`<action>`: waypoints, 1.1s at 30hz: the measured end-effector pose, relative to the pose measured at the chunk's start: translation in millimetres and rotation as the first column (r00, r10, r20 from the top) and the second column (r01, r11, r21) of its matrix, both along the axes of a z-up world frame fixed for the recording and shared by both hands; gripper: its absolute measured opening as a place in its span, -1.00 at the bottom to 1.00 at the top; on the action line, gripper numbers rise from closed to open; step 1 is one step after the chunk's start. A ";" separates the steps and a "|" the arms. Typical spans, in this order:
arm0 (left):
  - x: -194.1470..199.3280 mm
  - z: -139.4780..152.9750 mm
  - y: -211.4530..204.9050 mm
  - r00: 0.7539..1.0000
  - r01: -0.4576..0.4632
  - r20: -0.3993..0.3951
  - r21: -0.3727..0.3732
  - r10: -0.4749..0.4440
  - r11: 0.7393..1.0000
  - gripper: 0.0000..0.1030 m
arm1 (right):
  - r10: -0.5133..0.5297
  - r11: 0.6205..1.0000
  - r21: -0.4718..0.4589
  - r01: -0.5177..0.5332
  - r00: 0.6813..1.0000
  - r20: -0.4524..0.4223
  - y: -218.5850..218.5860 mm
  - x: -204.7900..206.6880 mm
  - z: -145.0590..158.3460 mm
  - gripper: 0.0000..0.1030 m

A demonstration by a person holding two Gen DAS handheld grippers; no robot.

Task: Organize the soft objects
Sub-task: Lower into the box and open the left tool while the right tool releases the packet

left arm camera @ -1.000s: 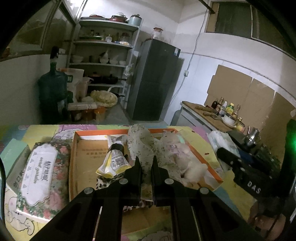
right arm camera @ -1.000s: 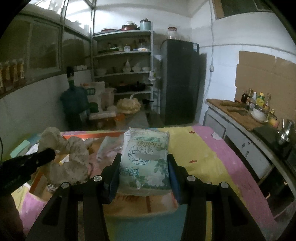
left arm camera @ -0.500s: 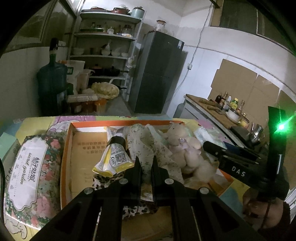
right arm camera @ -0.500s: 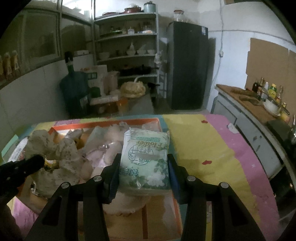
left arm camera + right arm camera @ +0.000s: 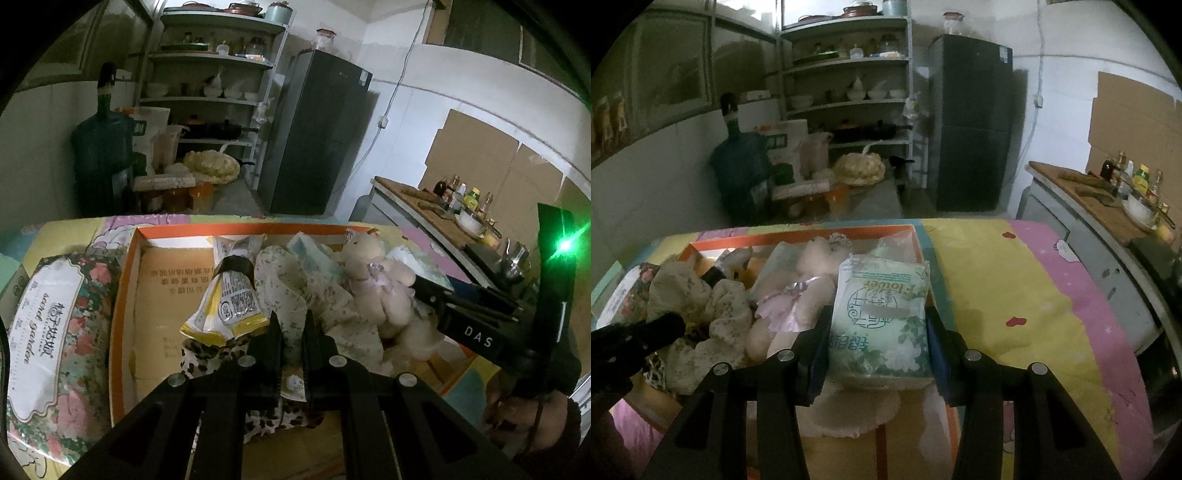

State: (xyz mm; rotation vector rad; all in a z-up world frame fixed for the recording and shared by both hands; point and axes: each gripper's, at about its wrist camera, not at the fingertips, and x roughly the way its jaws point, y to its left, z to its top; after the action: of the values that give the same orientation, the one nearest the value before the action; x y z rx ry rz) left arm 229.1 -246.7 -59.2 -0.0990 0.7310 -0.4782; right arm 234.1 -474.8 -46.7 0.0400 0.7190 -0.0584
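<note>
While gripped: one tissue pack, one cloth.

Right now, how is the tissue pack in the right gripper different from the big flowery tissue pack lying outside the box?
The green tissue pack is pale green with white flowers; the flowery tissue pack is dark with red roses and a white label. The green one is held between the right gripper's fingers over the orange box; the flowery one lies on the table beside it. The flowery one looks bigger. Both are soft, plastic-wrapped packs.
</note>
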 end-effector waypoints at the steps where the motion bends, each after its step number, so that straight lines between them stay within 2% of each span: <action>1: 0.5 -1.6 -0.5 1.000 0.001 -0.006 0.001 -0.001 1.000 -0.83 | 0.002 1.000 0.003 -0.002 1.000 -0.003 -0.2 1.1 -0.6 -0.06; 7: 2.3 -6.3 -3.0 1.000 -0.002 -0.027 0.013 0.002 1.000 -0.81 | 0.010 1.000 0.011 -0.010 1.000 -0.017 -0.9 5.8 -4.3 -0.01; 9: 4.6 -7.5 -2.7 0.999 -0.006 -0.036 0.014 0.007 1.000 -0.74 | 0.013 1.000 0.004 -0.013 1.000 -0.014 0.2 6.0 -4.5 0.00; 11: 5.5 -8.1 -3.3 0.999 -0.012 -0.046 0.014 0.012 1.000 -0.51 | 0.014 1.000 0.001 -0.014 1.000 -0.013 1.5 5.6 -5.2 0.03; 14: 6.6 -8.2 -2.6 0.998 -0.012 -0.056 -0.001 0.012 1.000 -0.28 | 0.020 1.000 0.008 -0.020 1.000 -0.019 1.5 6.1 -7.8 0.09; 21: 5.9 -9.0 -1.3 0.998 -0.012 -0.057 0.003 0.012 1.000 -0.19 | 0.023 1.000 0.009 -0.023 0.999 -0.022 4.1 6.2 -8.9 0.13; 28: 5.4 -8.2 -0.1 0.999 -0.010 -0.046 -0.003 0.009 1.000 0.09 | 0.023 1.000 0.013 -0.023 1.000 -0.018 4.0 5.5 -7.9 0.20; 33: 6.2 -7.3 0.4 0.999 -0.010 -0.043 -0.003 0.010 1.000 0.09 | 0.021 0.999 0.024 -0.021 1.000 0.002 5.0 1.3 -2.8 0.30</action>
State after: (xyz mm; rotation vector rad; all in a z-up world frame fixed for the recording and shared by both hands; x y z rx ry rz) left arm 235.3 -246.3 -66.5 -0.1161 0.7715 -0.4688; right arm 235.4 -469.9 -49.6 0.0552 0.7179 -0.0294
